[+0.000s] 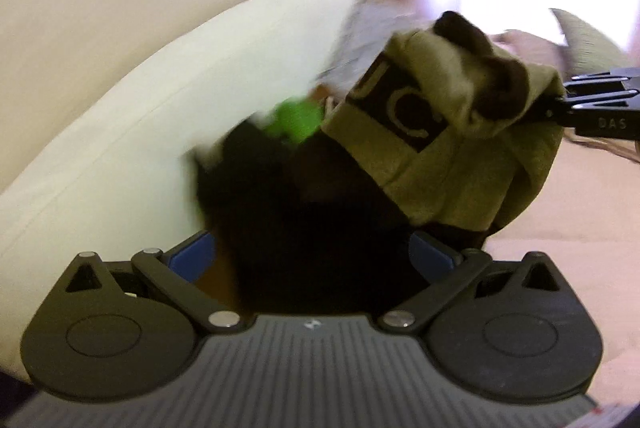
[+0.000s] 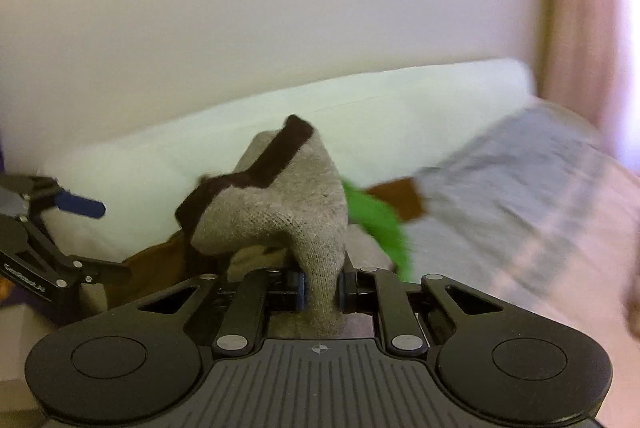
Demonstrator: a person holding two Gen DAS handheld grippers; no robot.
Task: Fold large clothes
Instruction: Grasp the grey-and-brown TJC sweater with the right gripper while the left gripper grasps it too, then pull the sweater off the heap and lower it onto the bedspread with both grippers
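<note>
Right gripper (image 2: 322, 288): clamped on a bunched fold of the olive-grey knit garment (image 2: 280, 203); the cloth fills the gap between my two pads and rises straight up and away from them.

Garment: a large knit top, olive-grey with dark brown trim (image 2: 256, 163) along one edge; in the left wrist view it shows a dark patch with pale lettering (image 1: 400, 103). It hangs in the air between my two hands, above the bed.

Left gripper (image 1: 312, 256): the blue pads (image 1: 196, 252) stand wide apart. Dark cloth lies between them, but it is too blurred and dark for me to say whether it is part of the same garment, and the pads do not look to be pressing on it.

Key relation: from my left gripper the garment lies ahead and to the right, running up toward my right gripper's tip (image 1: 576, 107), which pinches its far corner. The long axis runs roughly from one hand to the other. My right hand has the cloth; my left is the free one and the nearer to the hanging lower part.

Judged next need: a second hold by my left hand on the loose lower edge, so the piece can be spread before folding.

Surroundings: white pillow (image 2: 400, 107) along the wall, a grey blanket (image 2: 520, 179) on the bed, a bright green cloth (image 2: 380, 224) and a brown piece (image 2: 404, 199) beside it, pink curtain (image 2: 580, 7) at the right.
</note>
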